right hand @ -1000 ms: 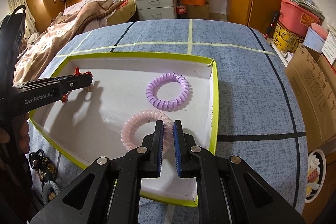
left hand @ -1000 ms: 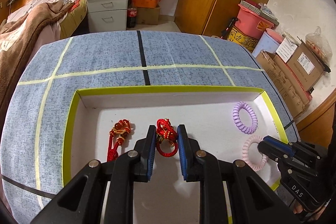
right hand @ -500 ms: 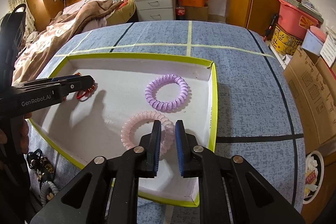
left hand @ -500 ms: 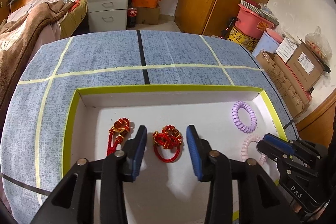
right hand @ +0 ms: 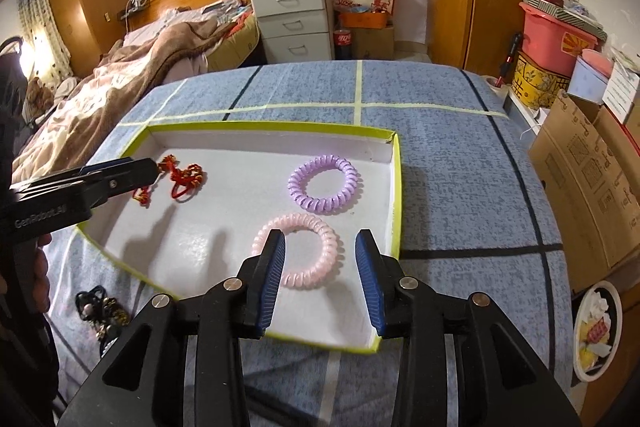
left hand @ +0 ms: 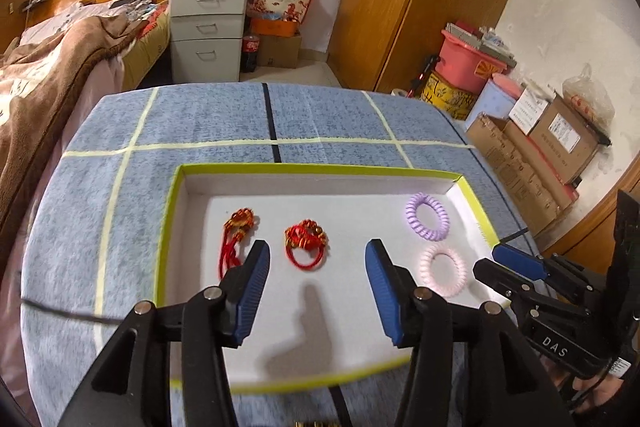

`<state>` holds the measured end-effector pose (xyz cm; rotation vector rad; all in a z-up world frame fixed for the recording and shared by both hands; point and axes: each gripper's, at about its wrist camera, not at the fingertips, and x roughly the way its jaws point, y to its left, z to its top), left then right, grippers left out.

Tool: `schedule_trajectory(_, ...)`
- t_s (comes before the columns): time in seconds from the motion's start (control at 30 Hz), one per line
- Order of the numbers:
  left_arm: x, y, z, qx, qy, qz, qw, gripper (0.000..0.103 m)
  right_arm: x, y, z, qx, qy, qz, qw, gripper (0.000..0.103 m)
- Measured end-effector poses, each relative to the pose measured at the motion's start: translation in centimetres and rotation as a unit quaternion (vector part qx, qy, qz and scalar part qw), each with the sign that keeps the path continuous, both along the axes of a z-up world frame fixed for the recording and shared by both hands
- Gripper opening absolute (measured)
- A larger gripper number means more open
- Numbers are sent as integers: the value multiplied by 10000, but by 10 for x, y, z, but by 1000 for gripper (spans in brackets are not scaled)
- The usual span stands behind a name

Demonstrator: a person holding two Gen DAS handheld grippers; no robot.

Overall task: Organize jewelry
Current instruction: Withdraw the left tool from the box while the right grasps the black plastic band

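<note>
Inside my white tray [left hand: 256,367]: two red knotted charms [left hand: 306,243], two coil bands [right hand: 322,183]; left gripper [left hand: 318,283] and right gripper [right hand: 320,273] both released, empty.

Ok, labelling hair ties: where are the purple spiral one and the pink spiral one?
Purple spiral hair tie [right hand: 297,191], right wrist view, left side of coil.
Pink spiral hair tie [right hand: 326,241], right wrist view, right side of coil.

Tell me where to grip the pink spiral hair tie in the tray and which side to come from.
Pinch the near arc of the pink spiral hair tie, one finger inside the ring and one outside, coming straight down. It lies flat on the tray floor, so no edge offers from the side. The right gripper is open just above it.
</note>
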<state>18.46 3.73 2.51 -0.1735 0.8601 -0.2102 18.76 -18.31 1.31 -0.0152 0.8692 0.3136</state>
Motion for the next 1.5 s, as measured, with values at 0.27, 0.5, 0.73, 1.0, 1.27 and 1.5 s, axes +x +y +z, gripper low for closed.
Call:
schedule_trajectory(0.27, -47, 15, 13, 17, -259, 244, 9994, 54, -34, -8, 10, 133, -140, -18, 9998, 38)
schedule_trajectory(0.5, -87, 27, 12, 190, -375, 416, 9982, 55, -63, -12, 4, 74, -123, 67, 9999, 38)
schedule_trajectory(0.73, -125, 44, 5, 16, -417, 585, 9974, 55, -78, -20, -12, 173, 106, 32, 9998, 38)
schedule_trajectory(1.0, -157, 73, -6, -67, -367, 970, 9946, 55, -89, -13, -29, -156, 290, 29, 9995, 39)
schedule_trajectory(1.27, -171, 87, -13, -158, -385, 1039, 9937, 55, -96, -7, -31, -158, 317, 1, 9994, 39)
schedule_trajectory(1.5, -171, 87, -24, -263, -320, 925, 9948, 55, -100, -3, -32, -185, 263, -60, 9995, 35)
